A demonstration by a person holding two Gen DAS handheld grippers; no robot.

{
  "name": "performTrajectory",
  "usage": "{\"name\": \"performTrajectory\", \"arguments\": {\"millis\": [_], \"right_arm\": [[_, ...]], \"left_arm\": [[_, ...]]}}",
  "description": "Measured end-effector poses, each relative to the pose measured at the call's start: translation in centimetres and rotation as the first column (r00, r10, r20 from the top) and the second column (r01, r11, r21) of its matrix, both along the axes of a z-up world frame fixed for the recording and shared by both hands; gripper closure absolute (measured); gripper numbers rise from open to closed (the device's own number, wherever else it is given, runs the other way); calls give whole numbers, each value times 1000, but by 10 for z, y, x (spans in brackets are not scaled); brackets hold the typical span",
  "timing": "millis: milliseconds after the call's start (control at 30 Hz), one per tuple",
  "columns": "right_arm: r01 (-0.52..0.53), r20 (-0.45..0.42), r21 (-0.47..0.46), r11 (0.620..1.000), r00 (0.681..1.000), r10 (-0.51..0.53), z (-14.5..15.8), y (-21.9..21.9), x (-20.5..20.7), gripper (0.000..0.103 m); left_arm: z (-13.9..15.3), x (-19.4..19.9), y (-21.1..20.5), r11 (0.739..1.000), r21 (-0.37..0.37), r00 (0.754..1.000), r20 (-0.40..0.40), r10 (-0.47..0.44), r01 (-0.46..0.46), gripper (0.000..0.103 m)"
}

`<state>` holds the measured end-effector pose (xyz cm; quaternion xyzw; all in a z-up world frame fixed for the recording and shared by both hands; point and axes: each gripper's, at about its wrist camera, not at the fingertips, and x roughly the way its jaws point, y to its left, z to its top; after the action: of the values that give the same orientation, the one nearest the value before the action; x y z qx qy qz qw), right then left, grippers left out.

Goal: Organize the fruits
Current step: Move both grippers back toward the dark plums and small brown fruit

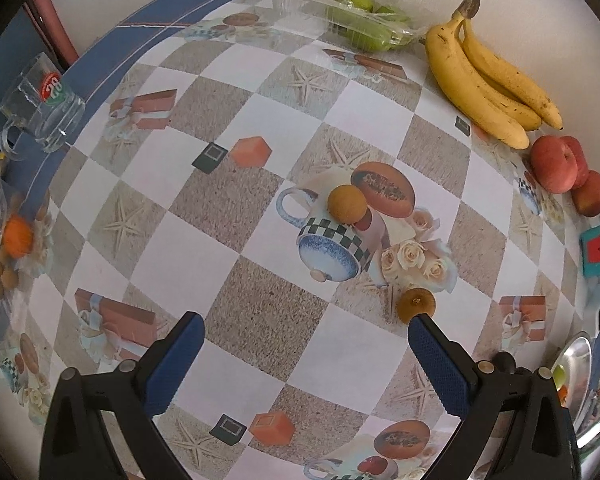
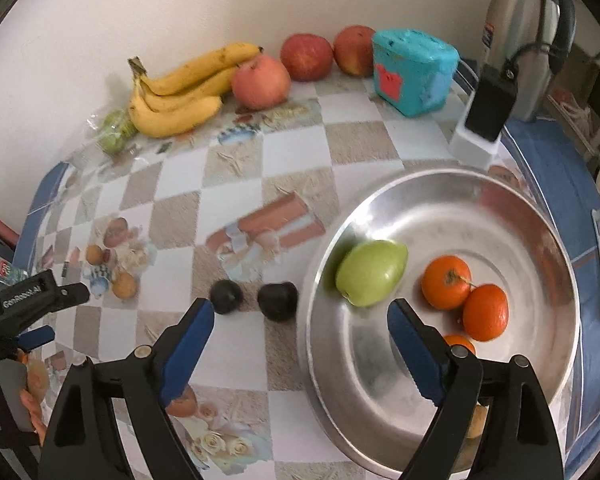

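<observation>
My left gripper point(image 1: 302, 320) is open and empty above the patterned tablecloth. Two small brown round fruits lie ahead of it: one point(image 1: 347, 203) farther off and one point(image 1: 416, 304) touching its right fingertip. My right gripper point(image 2: 300, 308) is open and empty over the rim of a steel bowl point(image 2: 496, 200). The bowl holds a green fruit point(image 2: 371, 272) and three oranges point(image 2: 446, 282). Two dark fruits point(image 2: 277, 301) lie on the table left of the bowl. Bananas point(image 2: 180, 92) and red apples point(image 2: 261, 82) lie by the wall.
A clear box of green fruit point(image 1: 364, 20) sits at the back wall. A glass mug point(image 1: 40, 104) stands at the table's left edge. A teal box point(image 2: 414, 72), a black device on a white stand point(image 2: 486, 116) and a thermos point(image 2: 528, 32) stand behind the bowl.
</observation>
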<state>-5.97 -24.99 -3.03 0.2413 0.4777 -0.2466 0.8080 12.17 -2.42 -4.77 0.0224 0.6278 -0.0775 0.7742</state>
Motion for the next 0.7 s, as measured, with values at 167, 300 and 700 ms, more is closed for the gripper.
{"name": "performTrajectory", "arguments": {"millis": [167, 300, 700], "right_arm": [[-52, 10, -16, 999, 999, 52, 2, 10, 10, 40], [-91, 4, -27, 996, 996, 91, 0, 17, 16, 52], [-120, -65, -45, 992, 991, 117, -18, 19, 28, 70]], "left_arm": [[4, 1, -1, 1000, -15, 1000, -11, -4, 4, 0], [5, 1, 1, 1000, -31, 1000, -15, -4, 4, 0], [15, -1, -2, 998, -57, 1000, -19, -17, 15, 0]]}}
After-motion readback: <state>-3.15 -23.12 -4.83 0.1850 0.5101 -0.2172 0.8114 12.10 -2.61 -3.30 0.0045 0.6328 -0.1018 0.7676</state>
